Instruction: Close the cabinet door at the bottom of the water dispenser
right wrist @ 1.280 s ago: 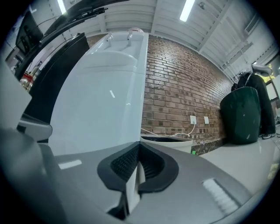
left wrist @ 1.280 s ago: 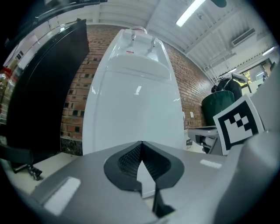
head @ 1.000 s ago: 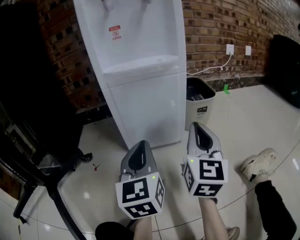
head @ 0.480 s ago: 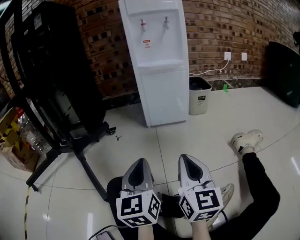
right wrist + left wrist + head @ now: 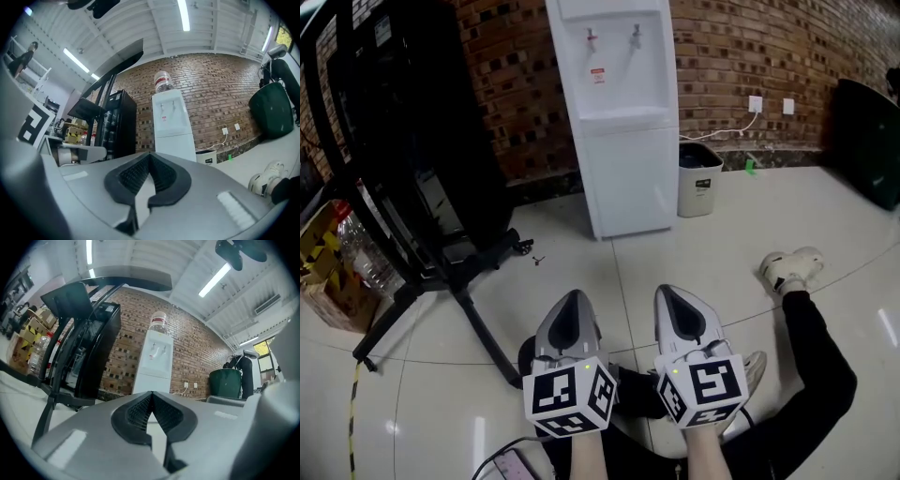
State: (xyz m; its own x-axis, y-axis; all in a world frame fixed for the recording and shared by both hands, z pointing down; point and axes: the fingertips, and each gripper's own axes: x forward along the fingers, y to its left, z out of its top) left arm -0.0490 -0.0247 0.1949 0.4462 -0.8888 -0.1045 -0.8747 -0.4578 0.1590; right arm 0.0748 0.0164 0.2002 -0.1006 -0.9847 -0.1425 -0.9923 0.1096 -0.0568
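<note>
Both grippers are sitting much farther from the water dispenser (image 5: pixel 619 103) than a second ago, when its white front was filling the head view; it is now standing well apart at the far side against the brick wall (image 5: pixel 722 47). At far left a black rack (image 5: pixel 403 141) is leaning over the tiled floor (image 5: pixel 581 262), with a cardboard box (image 5: pixel 323 281) lying beside its foot. Moving right, the left gripper (image 5: pixel 572 296) is hovering near the person, pointing roughly level toward the dispenser; its own view is showing the ribbed pads (image 5: pixel 140 411) meeting at the tip, jaws together with nothing between them. The cabinet door (image 5: pixel 630 178) is looking flush with the dispenser's lower body, no gap or swung edge showing, so I am judging it already closed and the hands are probably being held back and side by side simply because the job is over. The right gripper (image 5: pixel 671 292) is riding just beside the left one, likewise aimed at the dispenser, jaws pressed fully together and empty in its own view. The door is lying far beyond both sets of fingertips, roughly straight ahead between them, touching neither. Right of the dispenser a waste bin (image 5: pixel 699 178) is standing just beside it, and farther right a shoe (image 5: pixel 789 266) is resting on the floor.
</note>
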